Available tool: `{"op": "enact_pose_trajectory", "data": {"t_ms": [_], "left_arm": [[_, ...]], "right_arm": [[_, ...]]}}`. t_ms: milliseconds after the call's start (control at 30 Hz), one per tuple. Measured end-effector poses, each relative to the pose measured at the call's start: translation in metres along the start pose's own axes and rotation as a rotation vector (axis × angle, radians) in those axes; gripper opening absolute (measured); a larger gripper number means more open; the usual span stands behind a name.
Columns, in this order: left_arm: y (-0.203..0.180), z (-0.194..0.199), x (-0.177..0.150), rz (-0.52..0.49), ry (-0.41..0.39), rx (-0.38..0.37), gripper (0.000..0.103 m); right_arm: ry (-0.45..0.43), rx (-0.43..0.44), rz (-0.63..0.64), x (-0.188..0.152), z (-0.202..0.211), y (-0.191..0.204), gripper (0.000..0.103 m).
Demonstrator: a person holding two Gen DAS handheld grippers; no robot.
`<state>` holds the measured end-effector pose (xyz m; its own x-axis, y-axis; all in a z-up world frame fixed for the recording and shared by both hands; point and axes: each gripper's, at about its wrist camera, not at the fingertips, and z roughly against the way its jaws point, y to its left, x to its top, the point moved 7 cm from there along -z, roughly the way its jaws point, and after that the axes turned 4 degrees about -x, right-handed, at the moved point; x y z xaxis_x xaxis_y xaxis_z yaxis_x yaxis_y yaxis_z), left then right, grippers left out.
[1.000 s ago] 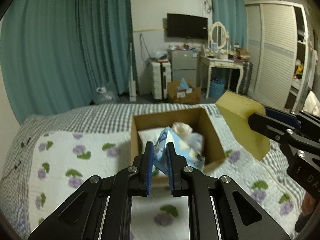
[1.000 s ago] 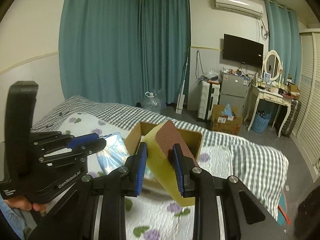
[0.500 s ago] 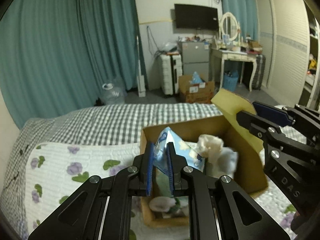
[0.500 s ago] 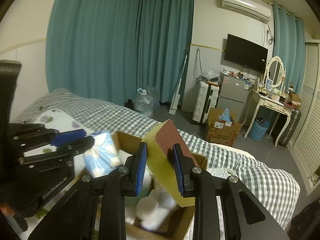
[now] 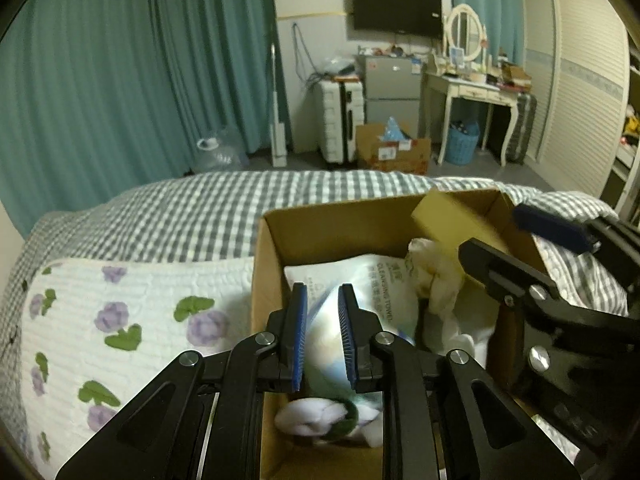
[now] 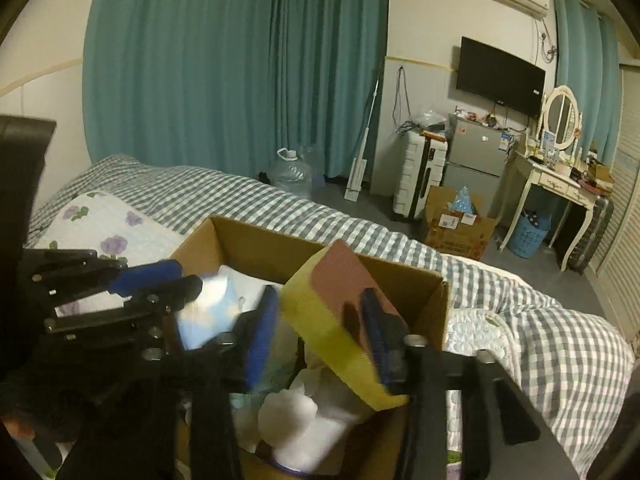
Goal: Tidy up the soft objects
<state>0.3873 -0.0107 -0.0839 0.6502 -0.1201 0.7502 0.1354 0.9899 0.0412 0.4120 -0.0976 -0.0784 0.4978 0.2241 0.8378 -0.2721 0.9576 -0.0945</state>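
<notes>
Left claw (image 5: 323, 336): over the near left part of the cardboard box (image 5: 340, 220), its blue pads clamped on a soft blue-and-white packet (image 5: 322, 344); seen from the right wrist, the packet (image 6: 208, 312) juts out of the claw toward the middle of the box
Right claw (image 6: 320, 336): over the right side of the box, its pads spread a little apart with a yellow sponge (image 6: 332, 320) between them; the view is blurred, so I cannot tell whether the pads press on the sponge or just flank it
Sponge: tilted, its dark red scouring face (image 6: 344, 272) turned up and to the right, its top corner level with the far rim of the box
Cardboard box: open at the top, resting on the bed (image 5: 224, 208)
Inside the box: a white pack printed "cleansing towel" (image 5: 384, 284) flat against the far left, a crumpled cream cloth (image 5: 436, 280) beside it on the right, and a white and green soft bundle (image 5: 320, 416) at the near end under the left claw
Bed: grey checked cover, with a white quilt with purple flowers (image 5: 120, 320) lying to the left of the box
</notes>
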Motion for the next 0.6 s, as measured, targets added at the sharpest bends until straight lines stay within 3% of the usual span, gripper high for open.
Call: {"op": "enact_pose_trajectory", "data": {"t_ms": [267,333,400,533,600], "left_arm": [[0.005,0.042,0.01,-0.003,-0.024,0.018,0.019],[0.007,0.064,0.017,-0.001,-0.05,0.03,0.028],[0.009,0.09,0.025,0.004,-0.09,0.037,0.048],[0.01,0.152,0.041,0.001,-0.185,0.041,0.062],[0.011,0.187,0.047,-0.003,-0.236,0.054,0.08]], "right_arm": [[-0.057,-0.023,-0.067,0.022,0.051,-0.011,0.073],[-0.076,-0.048,-0.061,0.033,0.073,-0.013,0.076],[-0.102,-0.066,-0.06,0.045,0.097,-0.014,0.08],[-0.13,-0.109,-0.077,0.067,0.151,-0.016,0.086],[-0.157,-0.118,-0.089,0.078,0.187,-0.016,0.095]]}}
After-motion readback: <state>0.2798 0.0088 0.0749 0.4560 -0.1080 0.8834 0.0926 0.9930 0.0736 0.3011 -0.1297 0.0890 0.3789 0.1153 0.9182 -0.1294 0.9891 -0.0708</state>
